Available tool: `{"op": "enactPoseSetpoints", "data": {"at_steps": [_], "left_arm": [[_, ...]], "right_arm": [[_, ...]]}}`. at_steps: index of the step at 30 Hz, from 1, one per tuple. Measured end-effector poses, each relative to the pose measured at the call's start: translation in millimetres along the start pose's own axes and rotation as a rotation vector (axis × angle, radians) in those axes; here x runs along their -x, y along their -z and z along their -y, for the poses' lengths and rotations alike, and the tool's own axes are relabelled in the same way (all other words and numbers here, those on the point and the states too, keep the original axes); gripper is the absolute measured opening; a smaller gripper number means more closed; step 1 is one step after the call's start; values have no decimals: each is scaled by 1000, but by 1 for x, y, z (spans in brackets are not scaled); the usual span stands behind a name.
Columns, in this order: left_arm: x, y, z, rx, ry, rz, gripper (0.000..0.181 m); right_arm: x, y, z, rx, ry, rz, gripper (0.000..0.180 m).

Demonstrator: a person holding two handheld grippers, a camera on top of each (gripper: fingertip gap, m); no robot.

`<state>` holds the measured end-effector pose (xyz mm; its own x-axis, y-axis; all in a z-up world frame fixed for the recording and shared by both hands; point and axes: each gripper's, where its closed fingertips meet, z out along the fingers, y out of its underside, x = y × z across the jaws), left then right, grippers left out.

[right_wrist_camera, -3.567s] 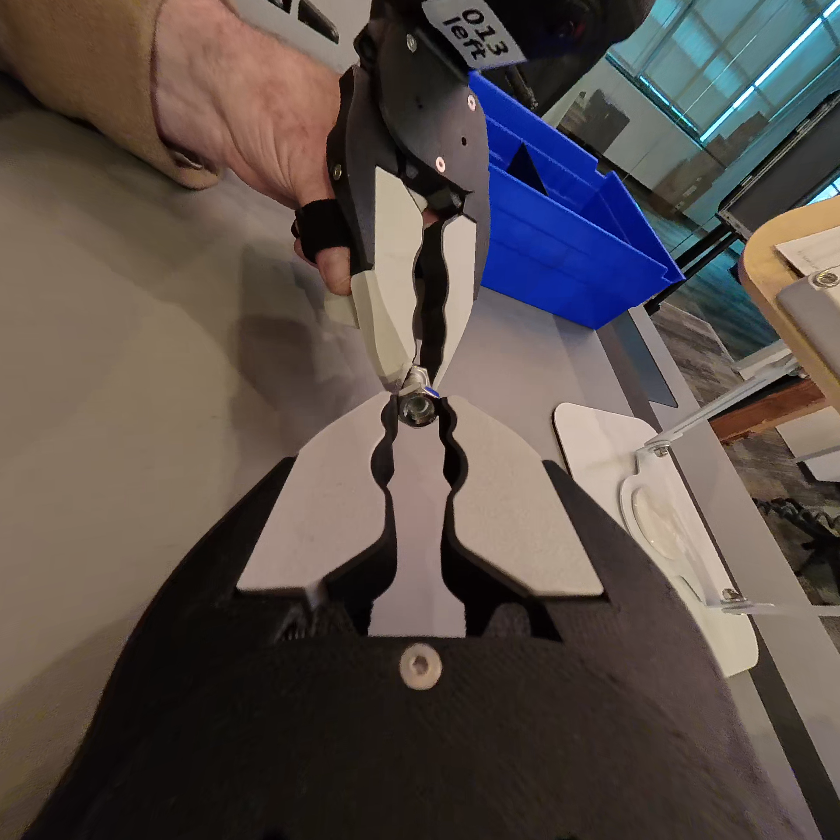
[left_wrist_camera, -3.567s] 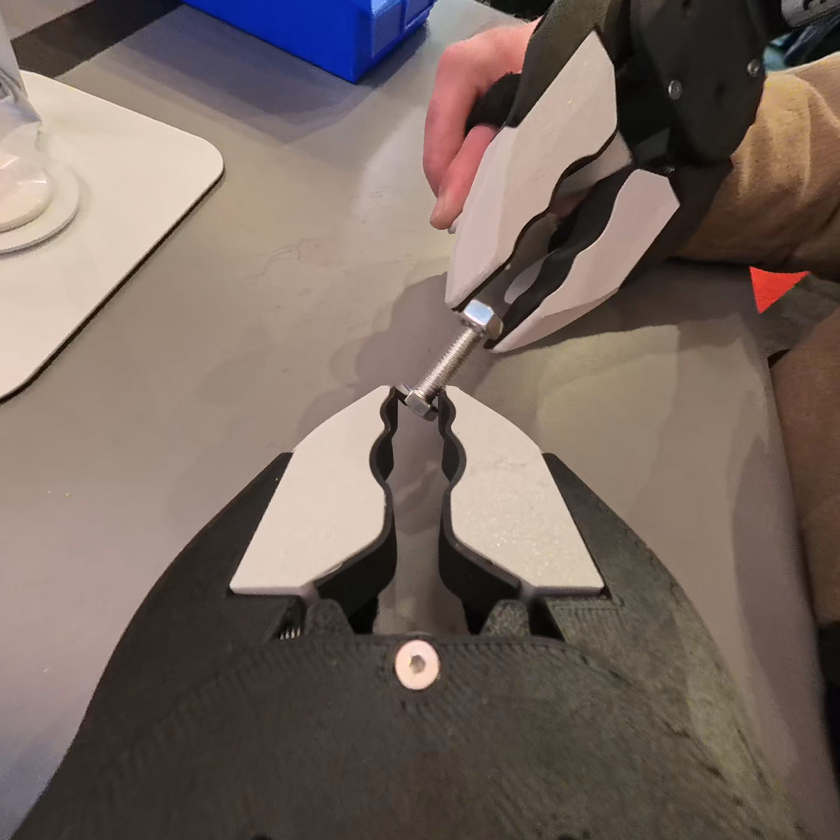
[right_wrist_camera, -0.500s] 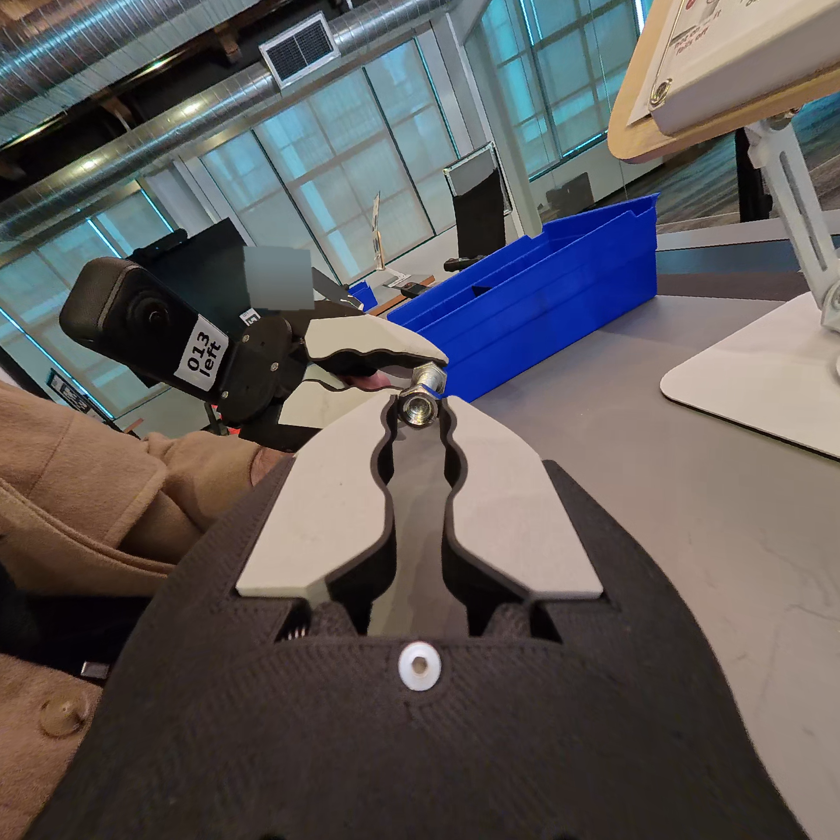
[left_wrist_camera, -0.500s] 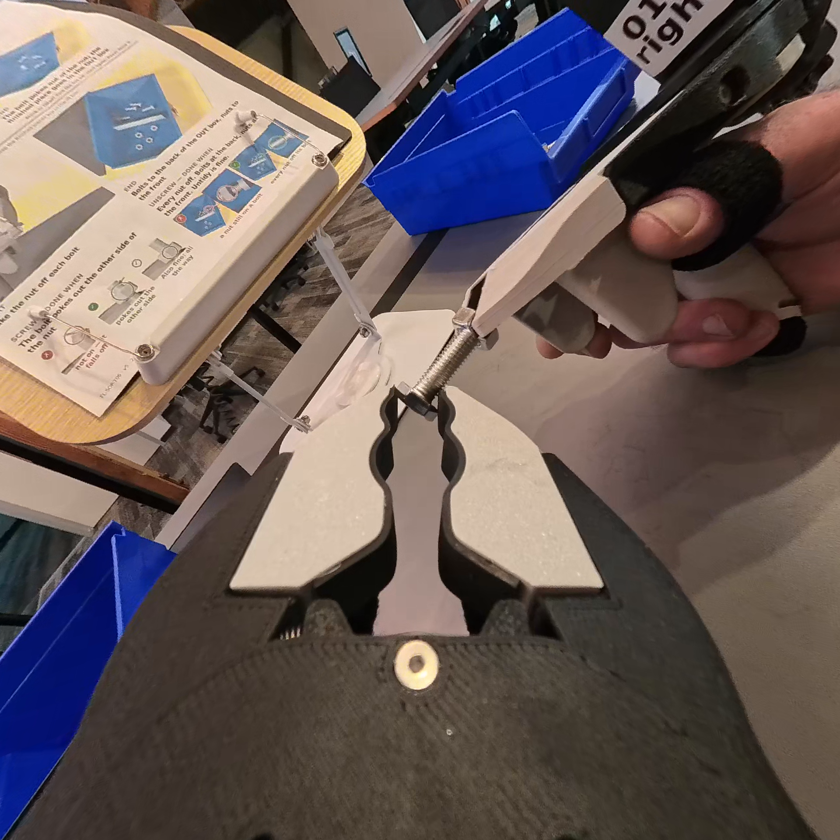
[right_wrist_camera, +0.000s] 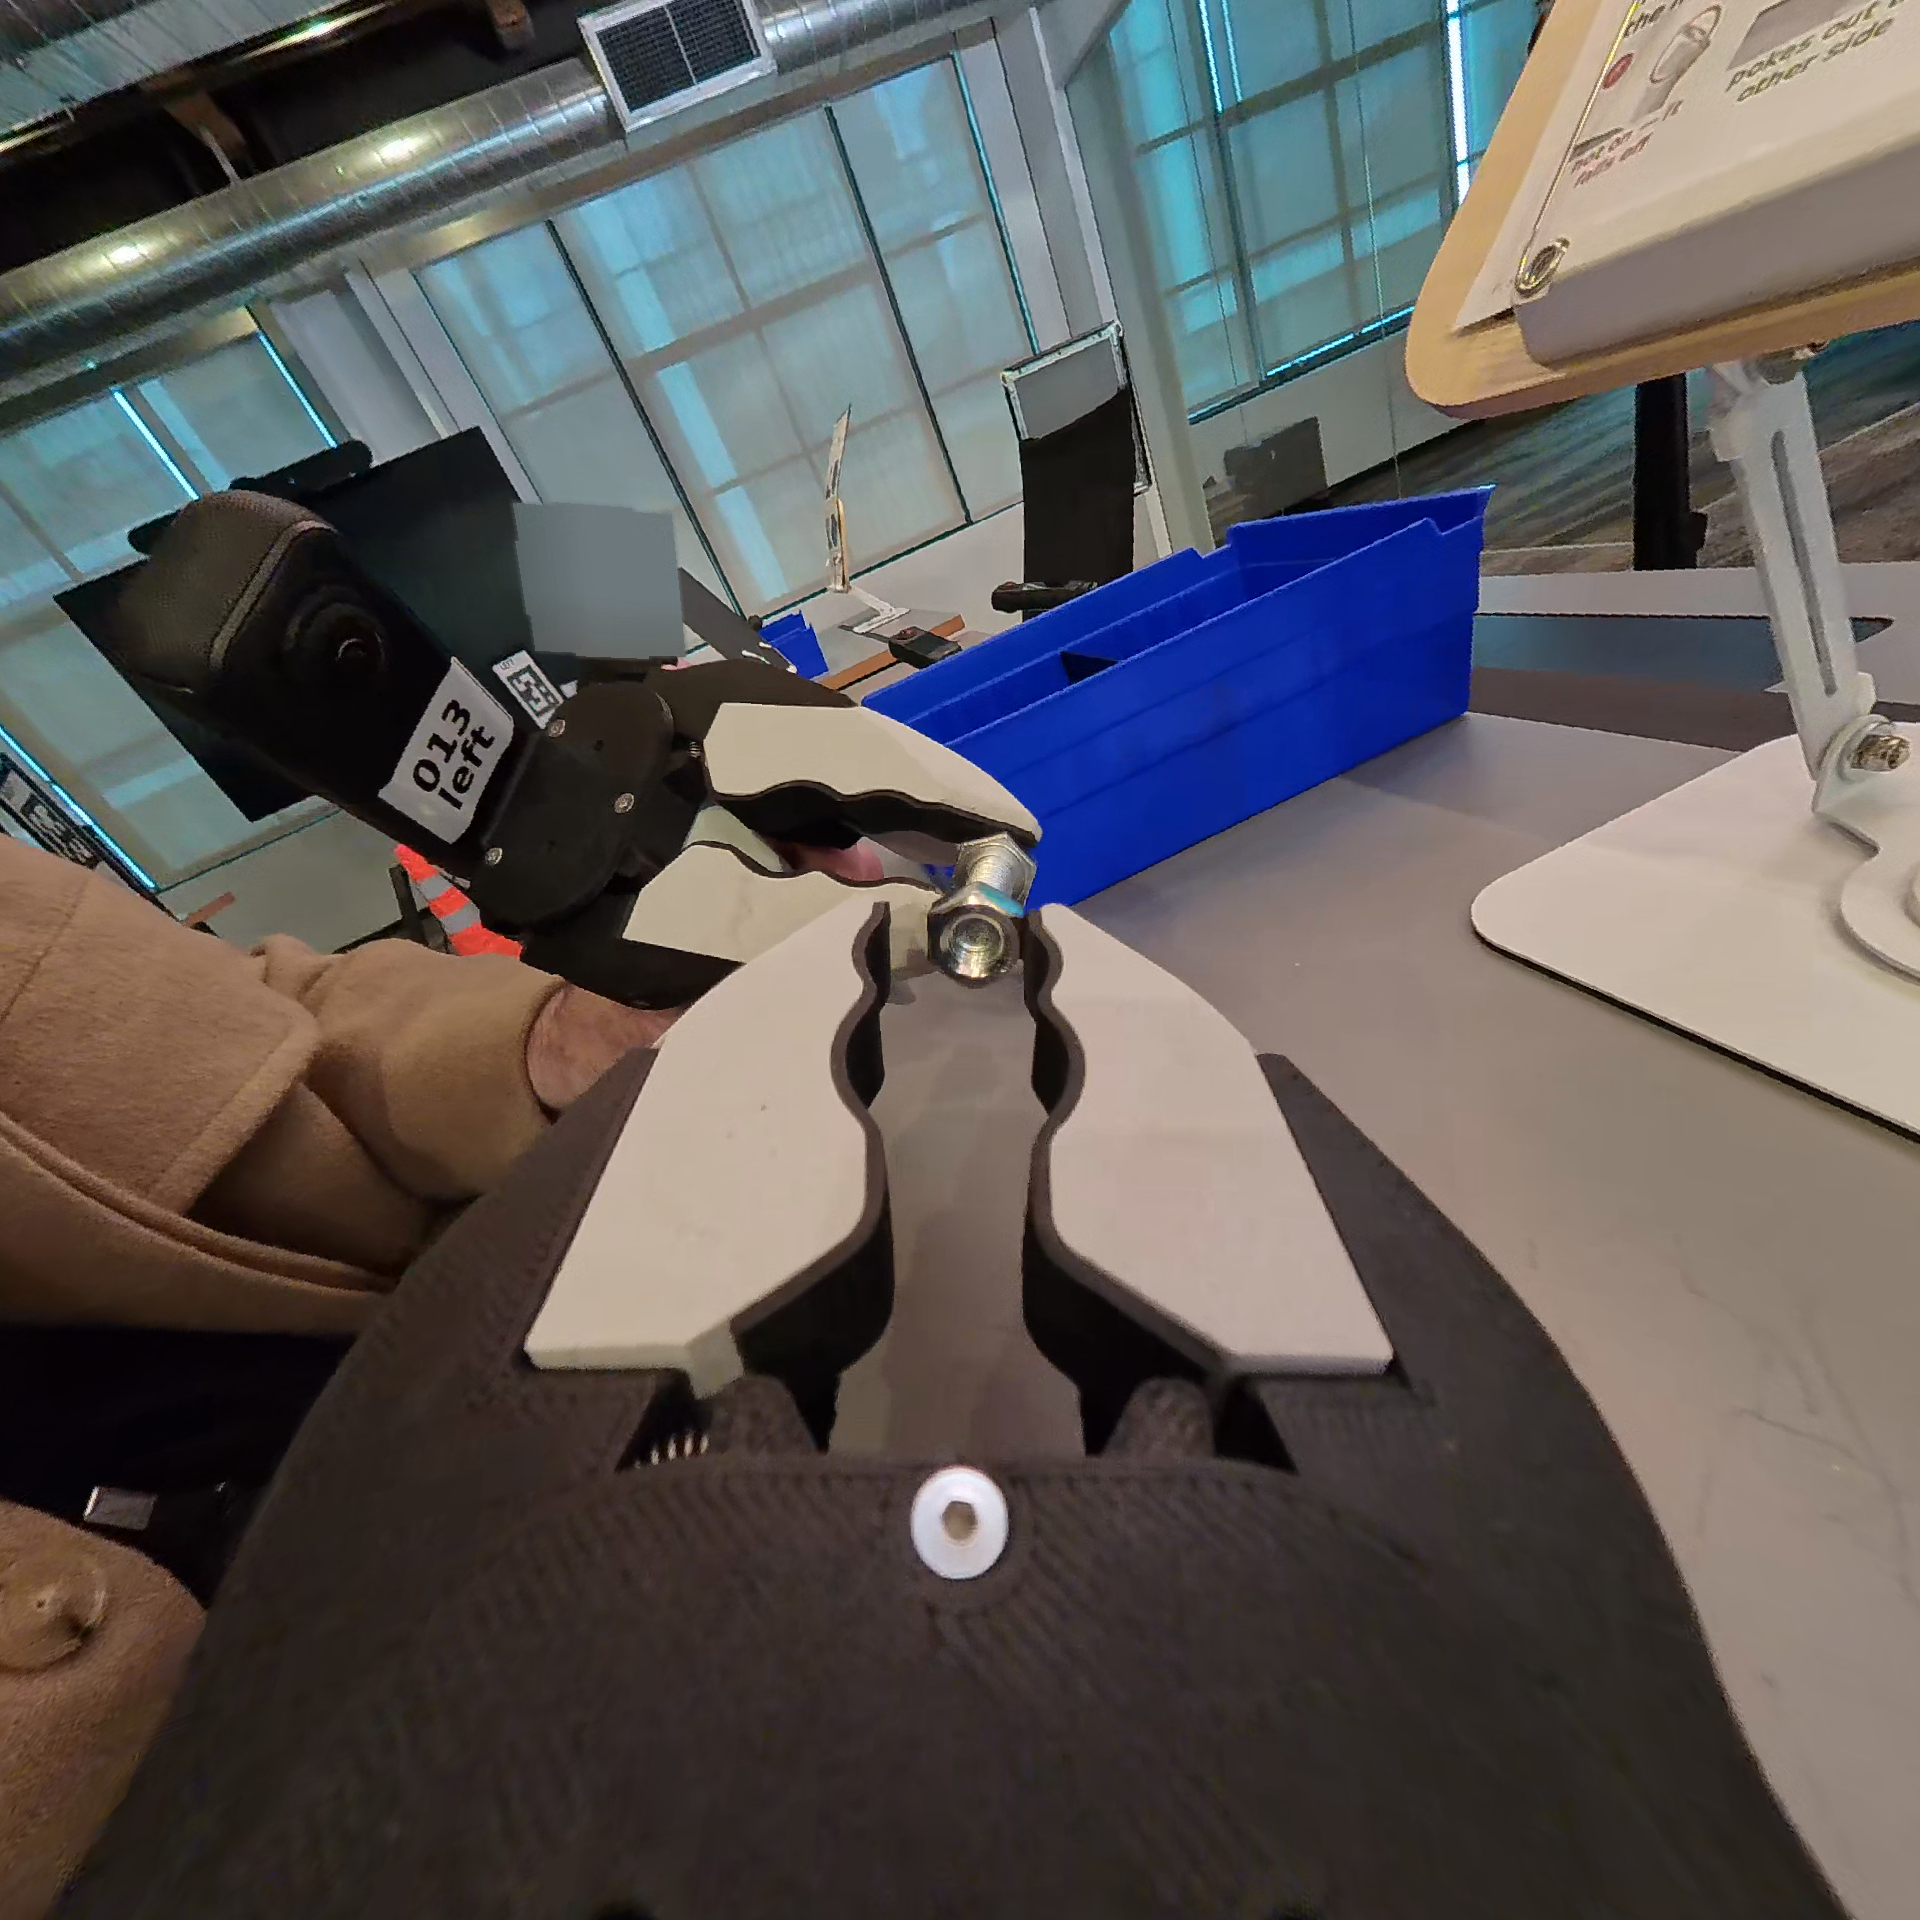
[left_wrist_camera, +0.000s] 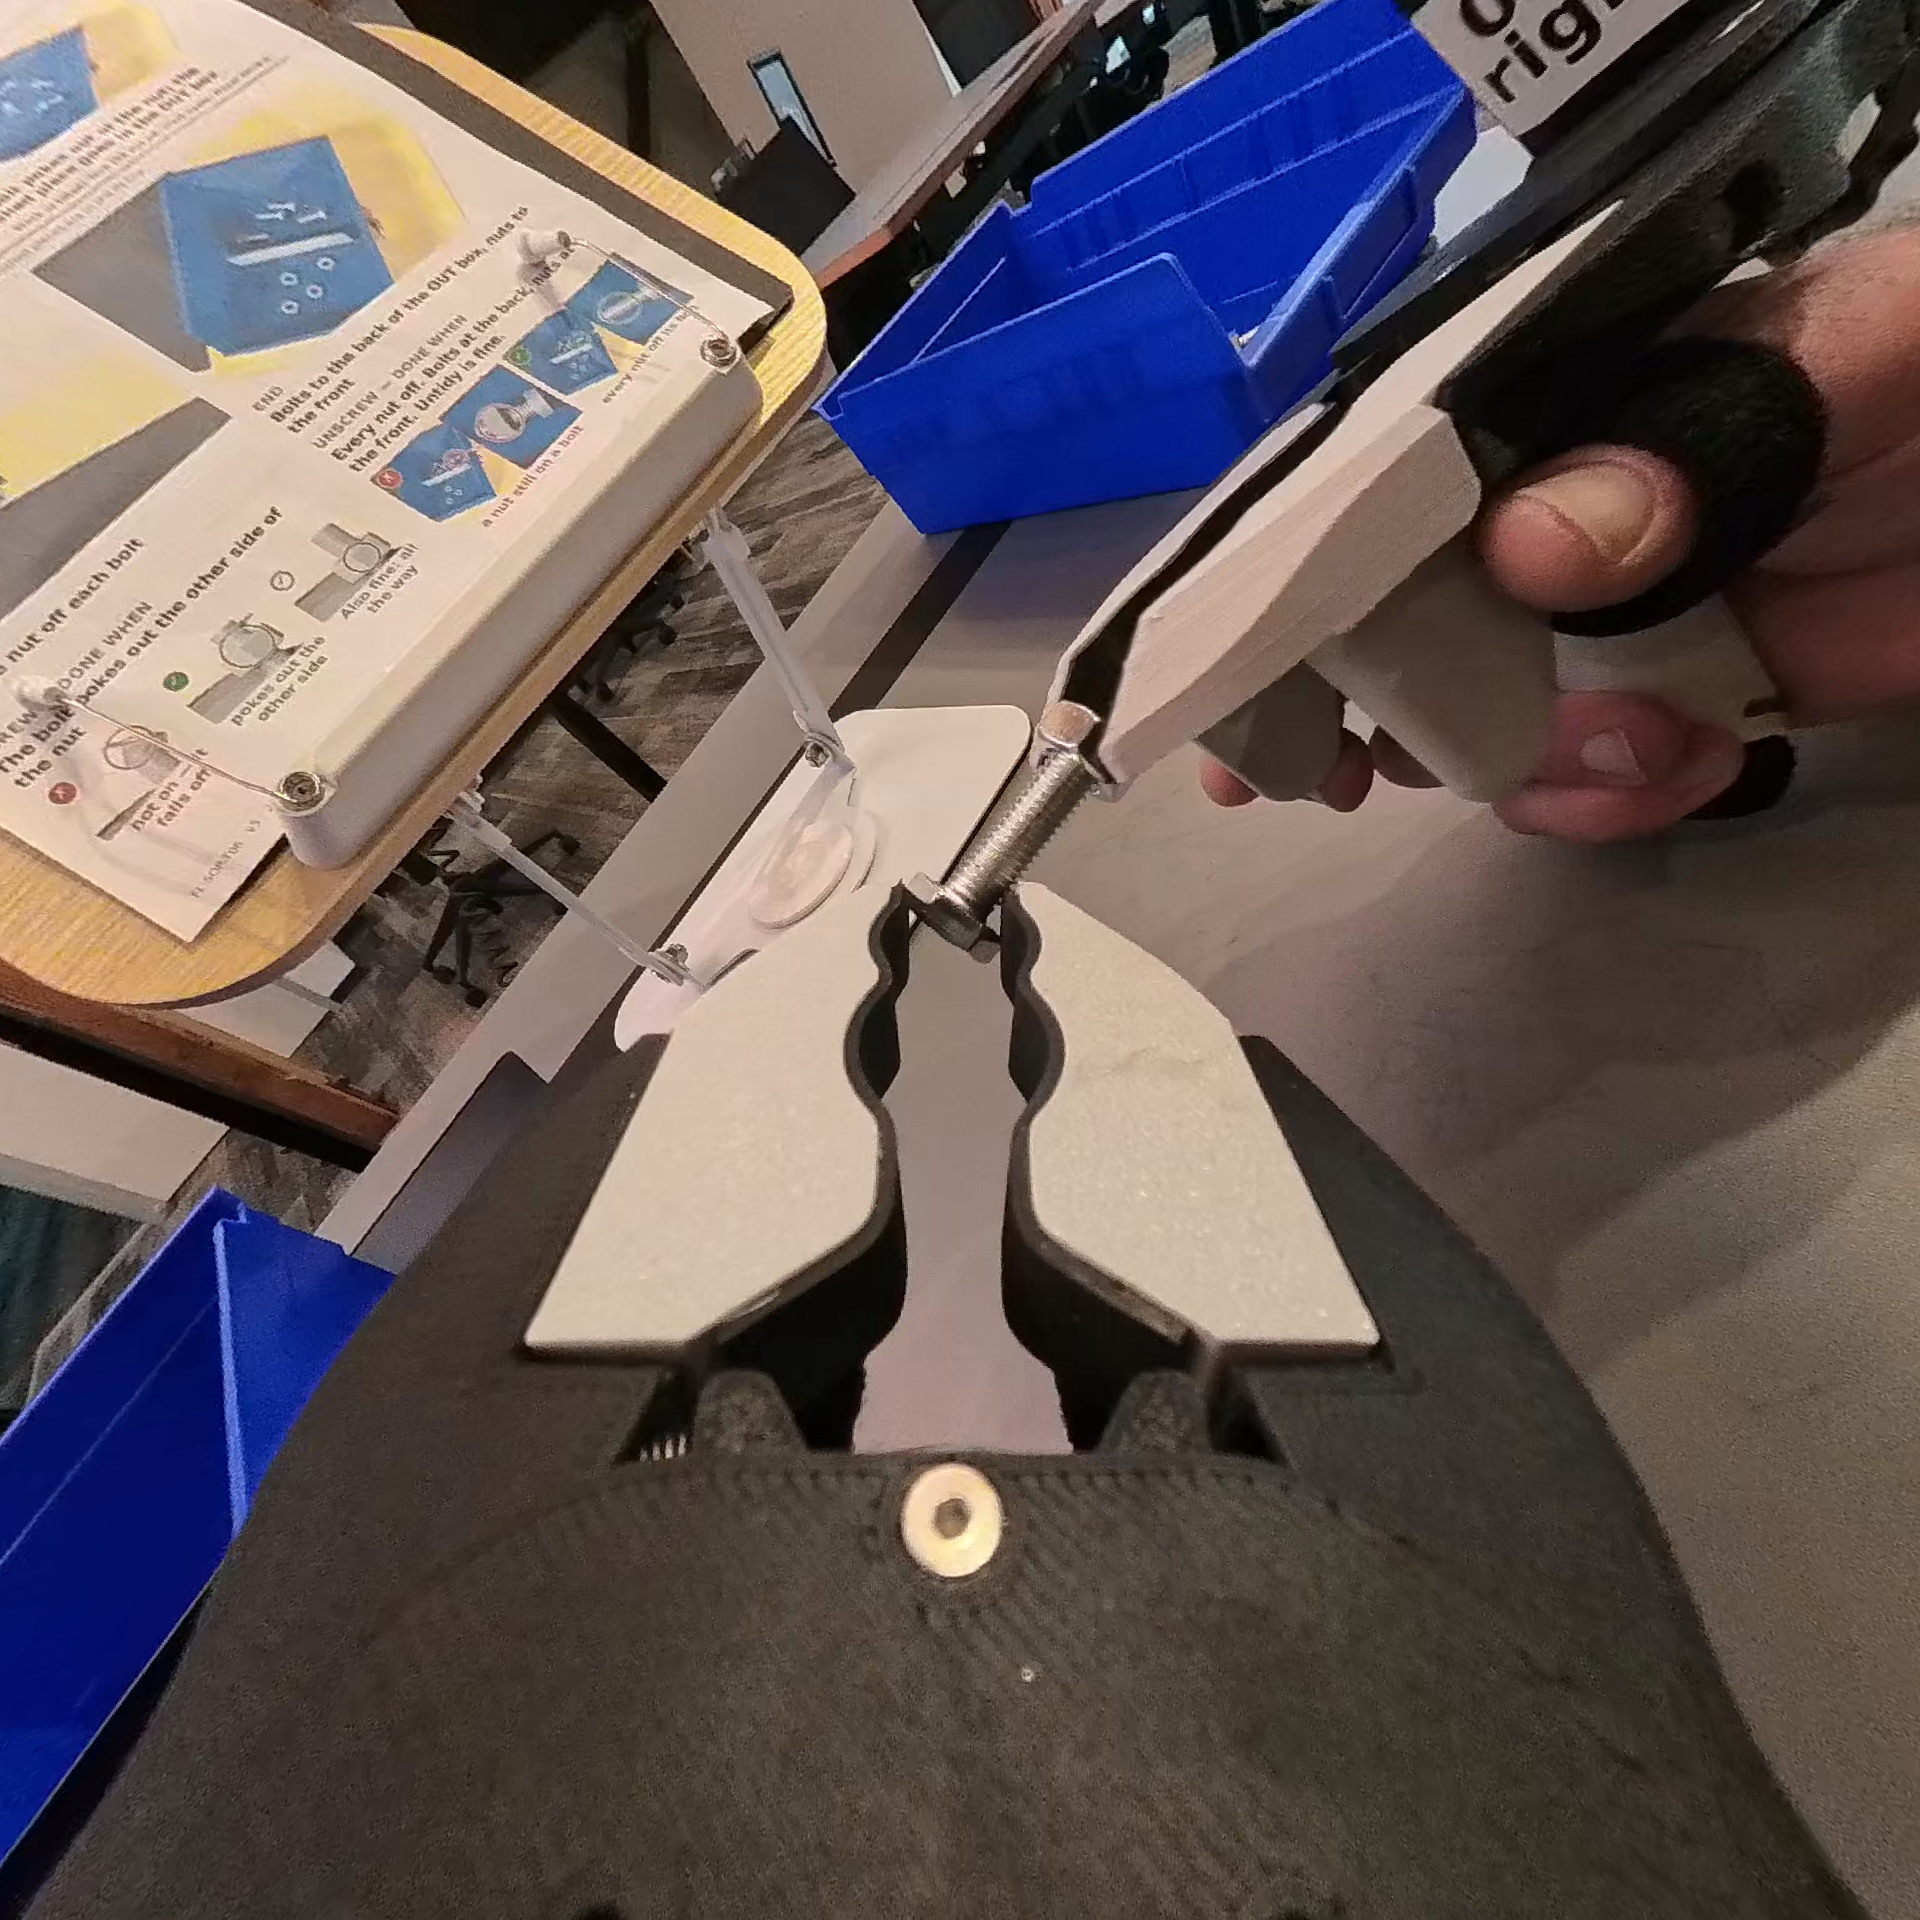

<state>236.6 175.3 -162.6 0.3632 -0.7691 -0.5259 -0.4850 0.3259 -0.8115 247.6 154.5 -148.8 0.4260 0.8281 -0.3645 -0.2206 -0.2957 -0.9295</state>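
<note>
A silver threaded bolt (left_wrist_camera: 1013,826) with a hex nut (left_wrist_camera: 951,923) on its end spans the two grippers above the grey table (left_wrist_camera: 1558,1143). My left gripper (left_wrist_camera: 954,914) is shut on the nut at its fingertips. My right gripper (left_wrist_camera: 1081,743), held in a hand from the upper right, is shut on the bolt's hex head. In the right wrist view the head (right_wrist_camera: 977,940) sits between my right gripper's tips (right_wrist_camera: 961,930). The left gripper (right_wrist_camera: 987,857) comes in from the left and meets the bolt's far end.
A blue bin (left_wrist_camera: 1143,343) stands at the table's far edge, also in the right wrist view (right_wrist_camera: 1247,707). Another blue bin (left_wrist_camera: 125,1455) is at lower left. An instruction board (left_wrist_camera: 364,520) sits on a stand with a white base (left_wrist_camera: 935,748) close behind the bolt. The grippers are tip to tip, or close to it.
Since 3.6 s ago both grippers have swung up and round with the bolt, from facing the tabletop to facing the board and bin. Over the last half second the hold looks unchanged.
</note>
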Motion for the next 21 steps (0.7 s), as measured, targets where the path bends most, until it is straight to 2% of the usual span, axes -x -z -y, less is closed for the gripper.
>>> {"op": "enactPoseSetpoints", "data": {"at_steps": [5, 9, 16, 21], "left_arm": [[0, 0, 0, -4, 20, -10, 16], [-1, -1, -1, -1, 25, -18, 16], [-3, -2, -13, 31, 59, -52, 16], [-5, -1, -20, 58, 65, -73, 16]], "right_arm": [[2, 0, 0, 2, 32, -4, 25], [-1, 2, 4, -14, 39, -15, 18], [-21, 11, 4, 39, 73, -61, 20], [-21, 19, 3, 120, 192, -65, 14]]}}
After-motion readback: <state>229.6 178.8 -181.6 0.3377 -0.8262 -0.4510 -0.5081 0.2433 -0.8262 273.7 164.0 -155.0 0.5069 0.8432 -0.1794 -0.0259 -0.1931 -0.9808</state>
